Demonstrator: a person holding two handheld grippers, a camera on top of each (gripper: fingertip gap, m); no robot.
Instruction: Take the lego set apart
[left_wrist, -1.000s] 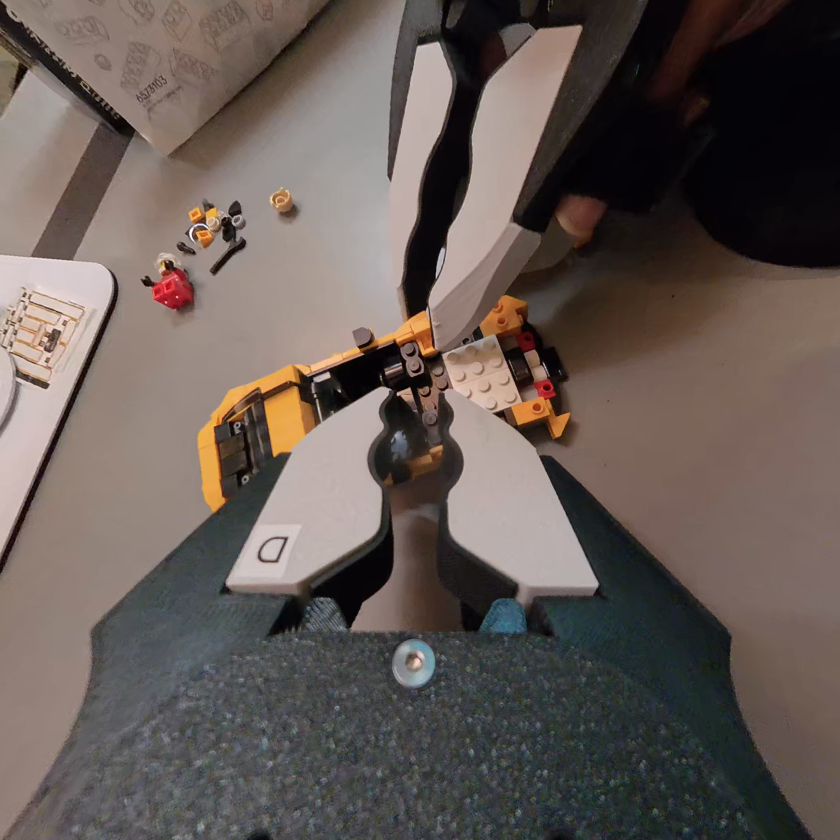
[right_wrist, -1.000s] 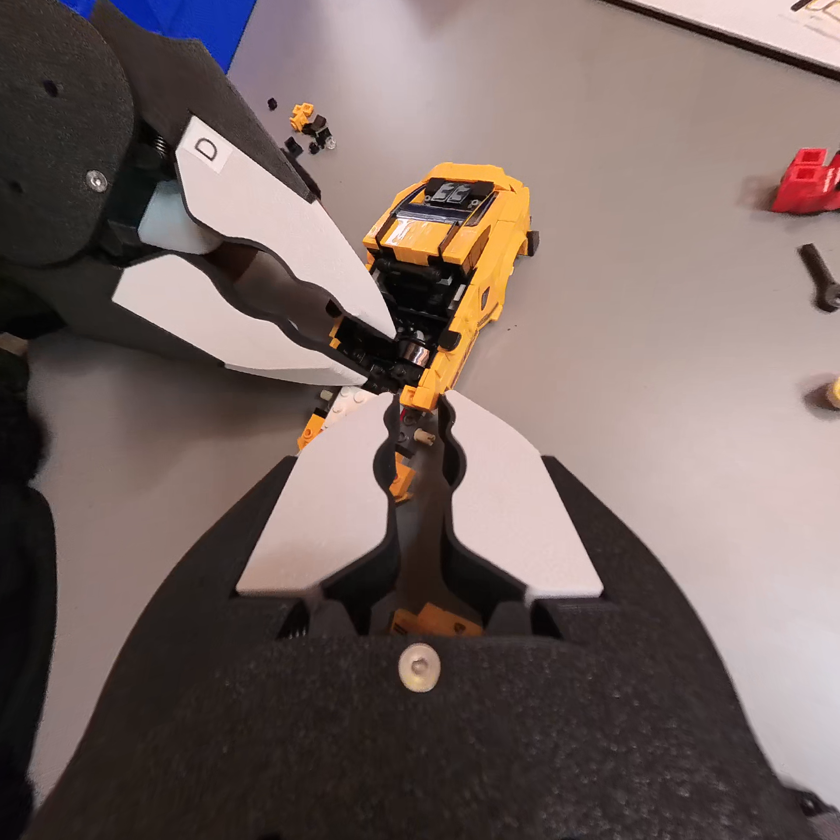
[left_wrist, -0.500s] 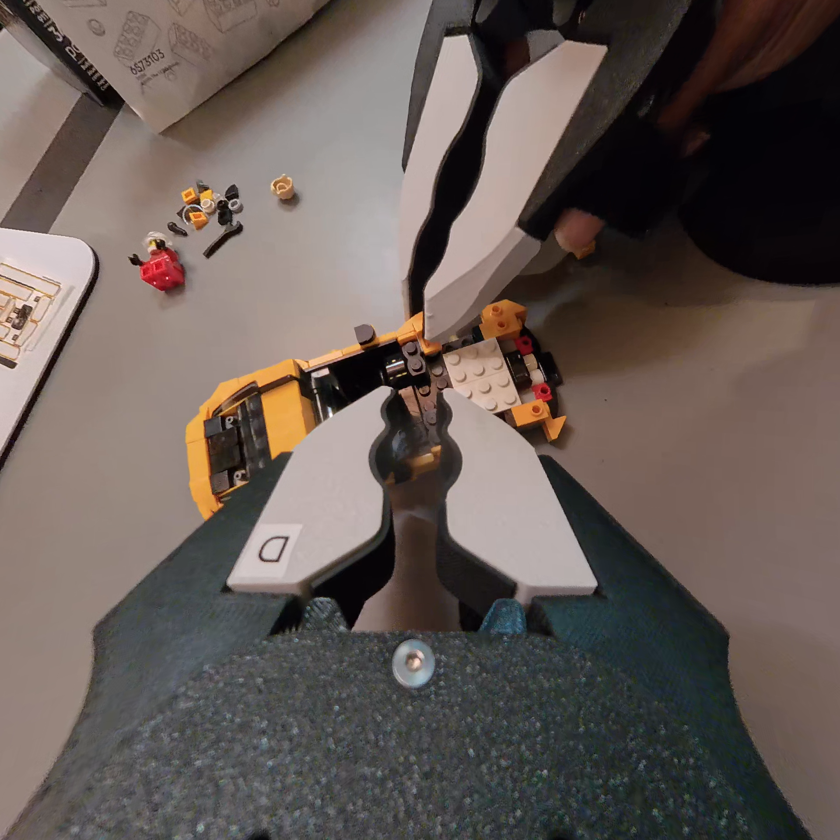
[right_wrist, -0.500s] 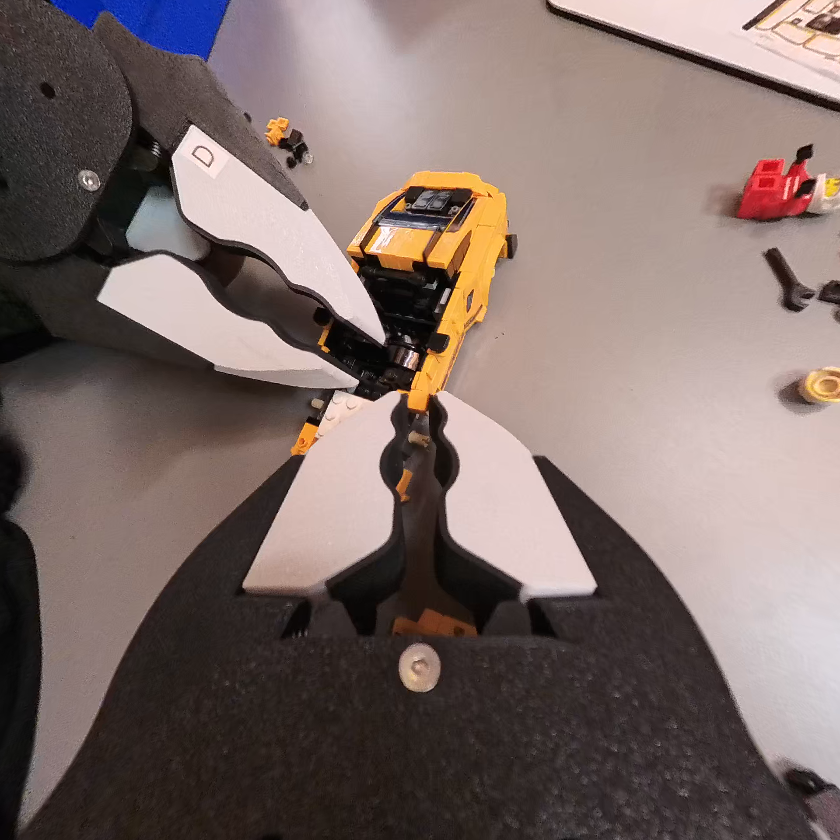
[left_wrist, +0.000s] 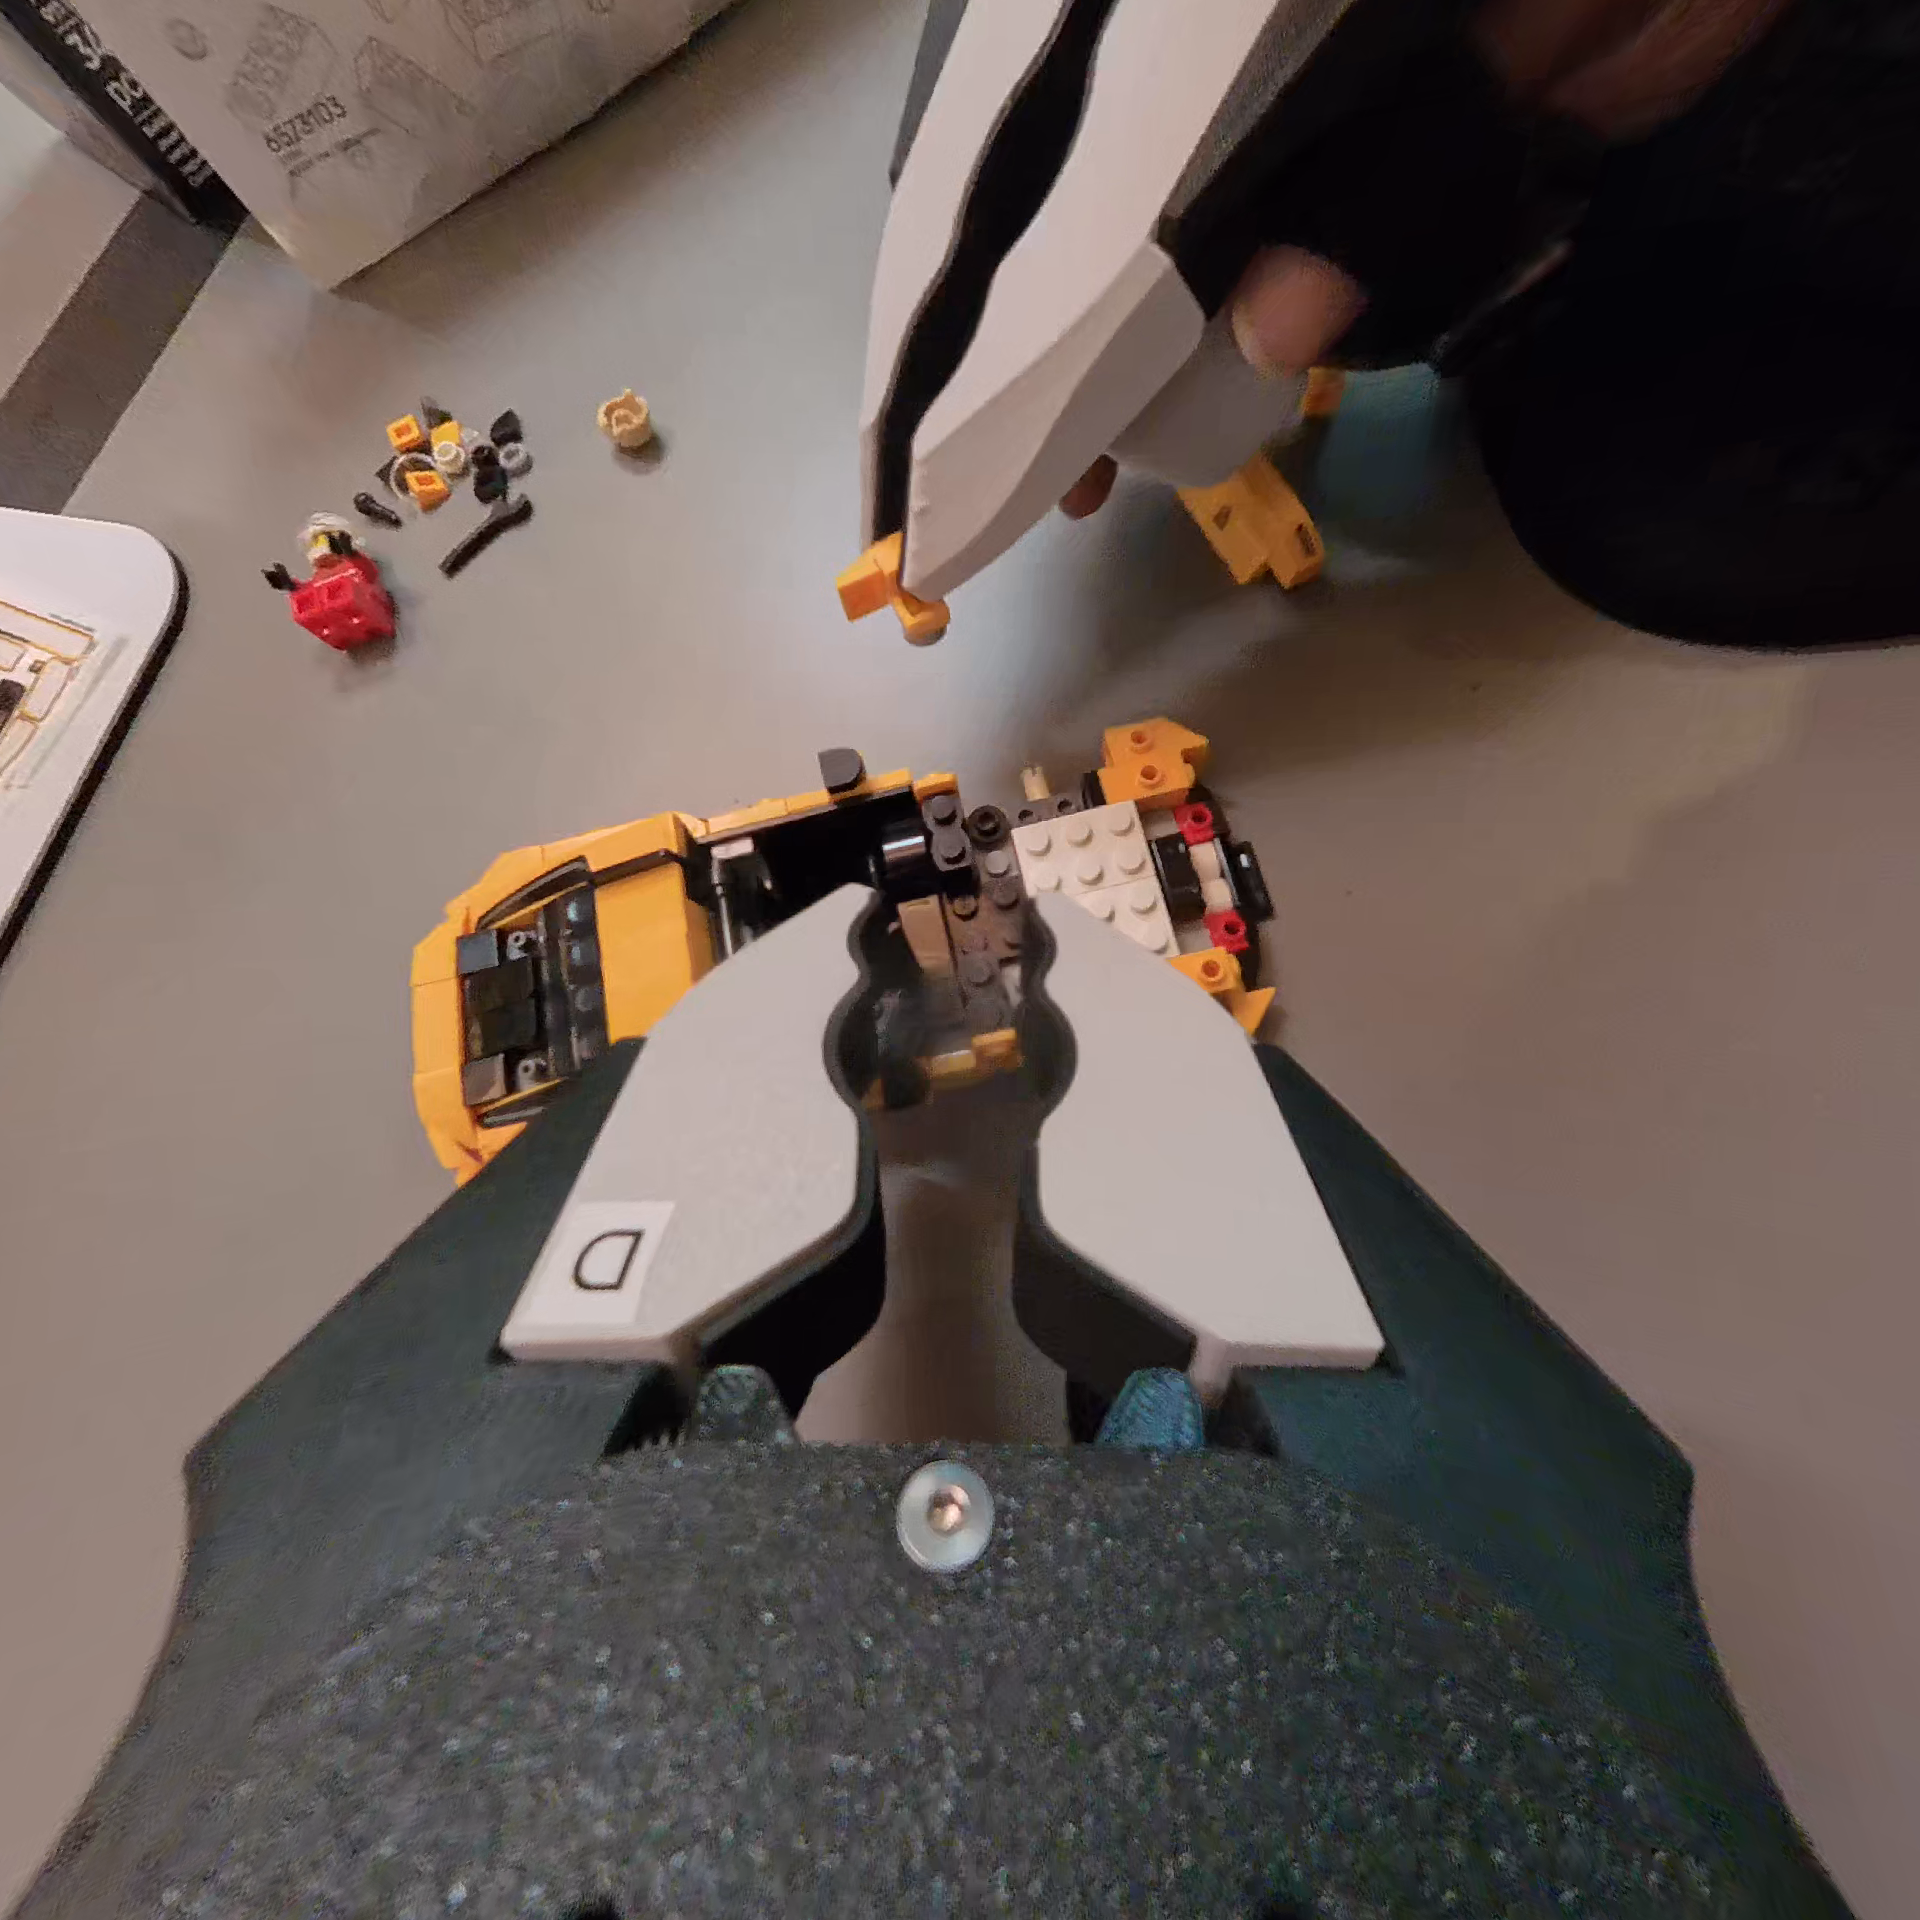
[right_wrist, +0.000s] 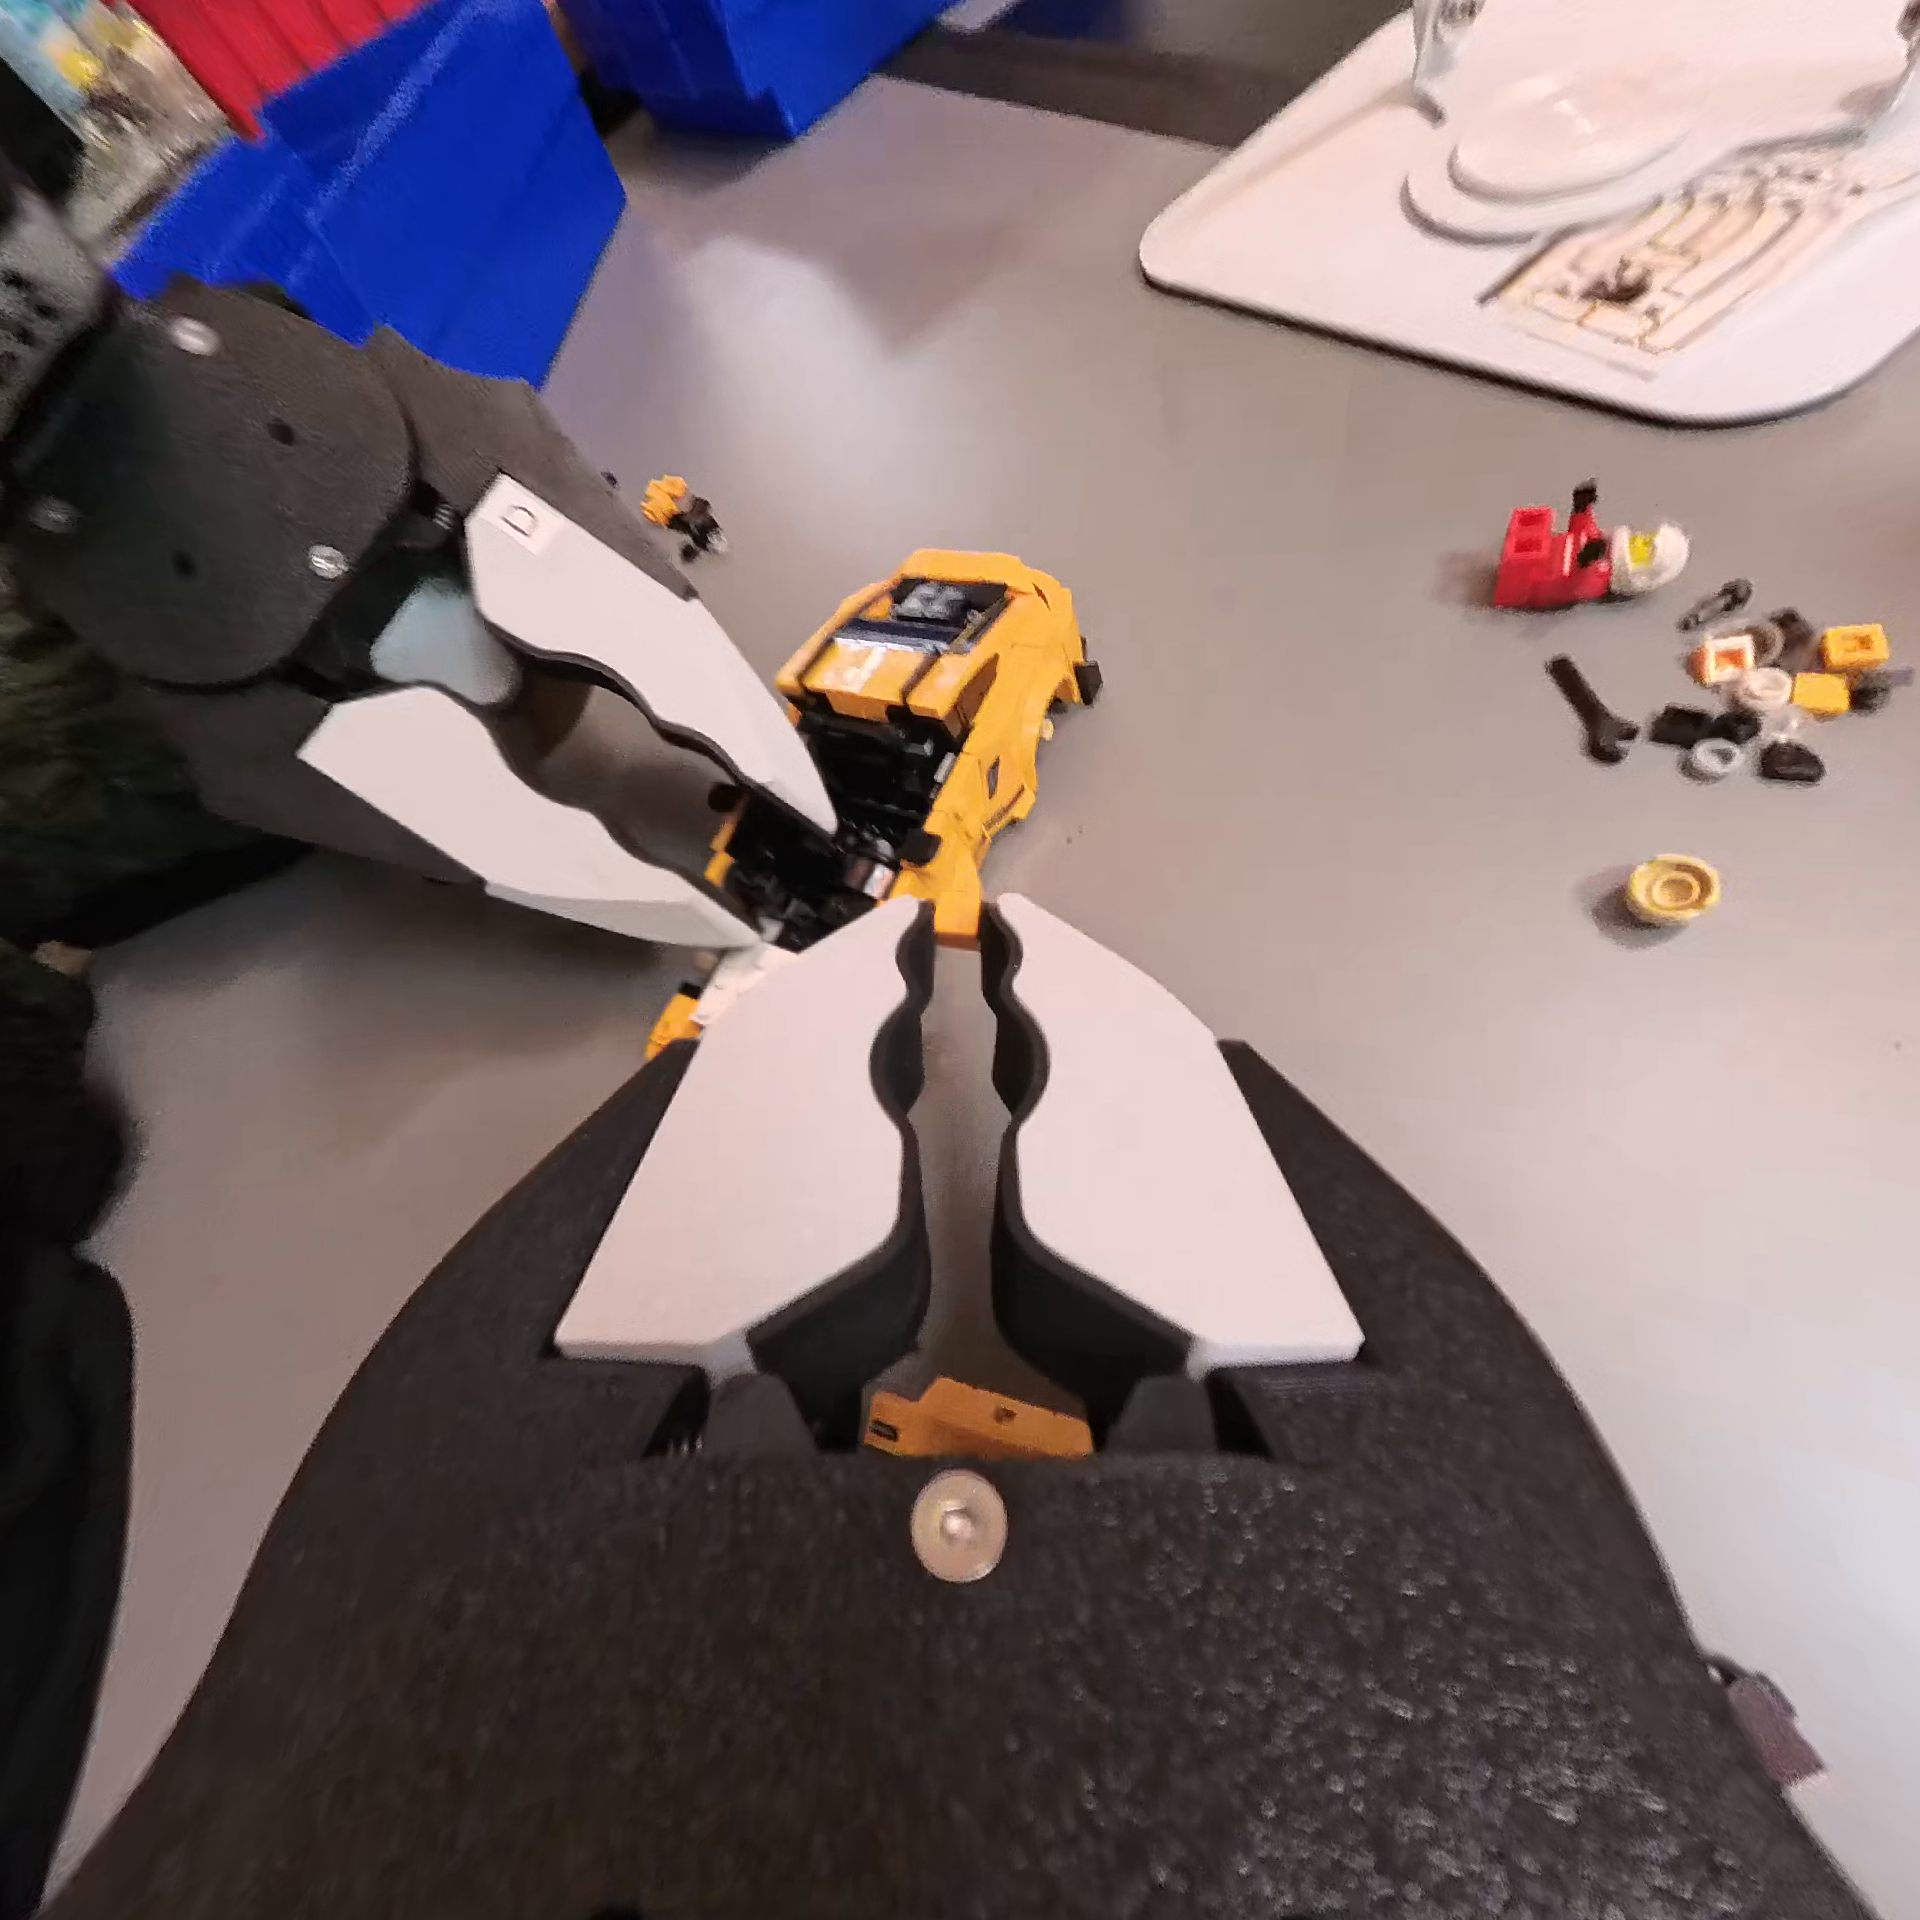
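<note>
On the grey counter (left_wrist: 1558, 1039) the yellow car (left_wrist: 582, 935) lay partly stripped, its rear end opened to show black inner parts and a white plate (left_wrist: 1091, 852).

The left hand-held gripper (left_wrist: 951, 909) was clamped narrowly on the black middle section of the car, pinning it to the counter. The right hand-held gripper (left_wrist: 914, 592) was raised clear of the car, with its fingers nearly together on a small yellow piece (left_wrist: 878, 587) at the tips. A yellow panel (left_wrist: 1257, 520) lay on the counter beyond the car, below that gripper's body.

Loose bits (right_wrist: 1766, 696), a red piece (right_wrist: 1538, 561) and a tan round piece (right_wrist: 1673, 888) lay well apart from the car, toward a white tray (right_wrist: 1351, 270). A printed bag (left_wrist: 395, 114) sat at the far edge.

Assessment: the car appeared light and rigid, but only as strong as its stud joints. A hard squeeze or twist could likely burst several parts loose together. The smooth yellow panels looked slippery. The better hold was judged to be across the studded black core or the chassis sides, with single pieces pinched by their edges and pulled straight off. Small pieces could slip from the tips and scatter.
</note>
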